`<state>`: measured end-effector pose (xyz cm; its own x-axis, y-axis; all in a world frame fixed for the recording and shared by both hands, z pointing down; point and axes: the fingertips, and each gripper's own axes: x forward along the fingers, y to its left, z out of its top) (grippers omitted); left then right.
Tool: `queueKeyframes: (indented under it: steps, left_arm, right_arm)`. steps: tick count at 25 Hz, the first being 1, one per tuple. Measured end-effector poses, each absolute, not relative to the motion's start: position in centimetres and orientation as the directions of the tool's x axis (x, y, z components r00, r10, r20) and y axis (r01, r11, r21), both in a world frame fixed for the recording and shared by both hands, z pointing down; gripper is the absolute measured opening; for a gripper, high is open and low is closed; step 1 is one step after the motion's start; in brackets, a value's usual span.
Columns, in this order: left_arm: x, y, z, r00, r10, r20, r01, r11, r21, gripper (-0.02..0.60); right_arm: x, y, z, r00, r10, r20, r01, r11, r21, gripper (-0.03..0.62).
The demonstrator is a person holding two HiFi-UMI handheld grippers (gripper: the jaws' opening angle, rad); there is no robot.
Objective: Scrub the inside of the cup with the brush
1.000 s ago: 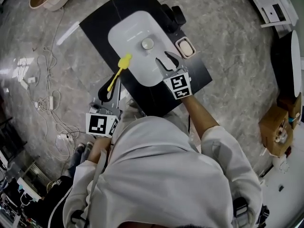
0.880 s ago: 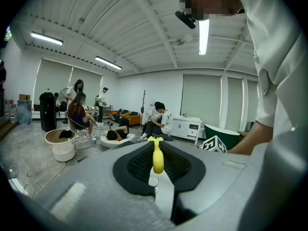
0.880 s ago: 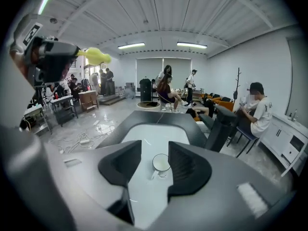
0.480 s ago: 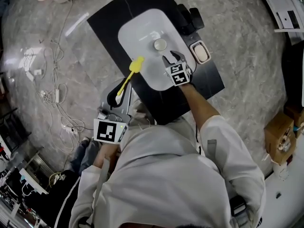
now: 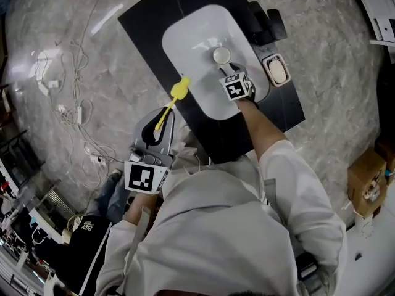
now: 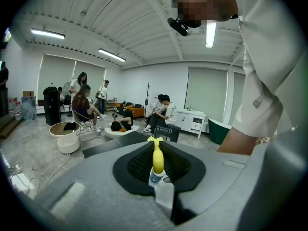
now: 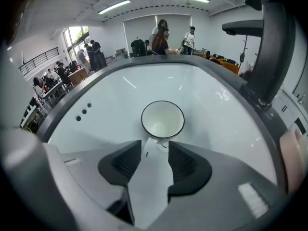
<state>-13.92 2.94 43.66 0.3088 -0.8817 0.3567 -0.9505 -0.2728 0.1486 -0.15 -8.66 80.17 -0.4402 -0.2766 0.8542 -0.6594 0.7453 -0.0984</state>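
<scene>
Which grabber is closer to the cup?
Right. The right gripper hangs open just short of the cup in the sink; the left gripper, holding the yellow brush, is outside the sink.

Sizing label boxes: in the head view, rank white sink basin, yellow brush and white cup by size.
White oval sink basin
yellow plastic brush
round white cup
Brush is nearer the camera, so that gap may mislead.

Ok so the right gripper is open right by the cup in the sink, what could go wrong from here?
1. The cup stands loose on the smooth white sink. If a jaw of the open right gripper bumps its rim, it may slide or tip.
2. The left gripper pinches the brush near its handle end, so the long brush might twist or slip once pressed into the cup.
</scene>
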Motion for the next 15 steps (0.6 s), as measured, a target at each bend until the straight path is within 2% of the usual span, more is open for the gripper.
queueKeyframes:
  steps: [6, 11, 13, 15]
  left_arm:
    - [-14.5, 2.6, 45.5, 0.303, -0.87, 0.388, -0.952, -0.264, 0.152, 0.037]
    - [-15.0, 2.8, 46.7, 0.299, -0.856, 0.421, -0.954, -0.256, 0.159, 0.037]
    - [-15.2, 2.8, 47.1, 0.298, -0.853, 0.429, -0.954, -0.253, 0.159, 0.037]
    - [-15.3, 2.9, 47.5, 0.299, -0.848, 0.437, -0.954, -0.253, 0.162, 0.037]
  right_arm:
    - [-1.1, -9.2, 82.9, -0.438, -0.254, 0.862, -0.681, 0.72, -0.134, 0.173]
    - [-1.3, -9.5, 84.4, -0.42, -0.263, 0.868, -0.714, 0.686, -0.138, 0.142]
    - [-1.2, -9.9, 84.6, -0.416, -0.283, 0.864, -0.727, 0.674, -0.129, 0.12]
    - [-0.9, -10.2, 84.8, -0.41, -0.305, 0.86, -0.736, 0.667, -0.114, 0.067]
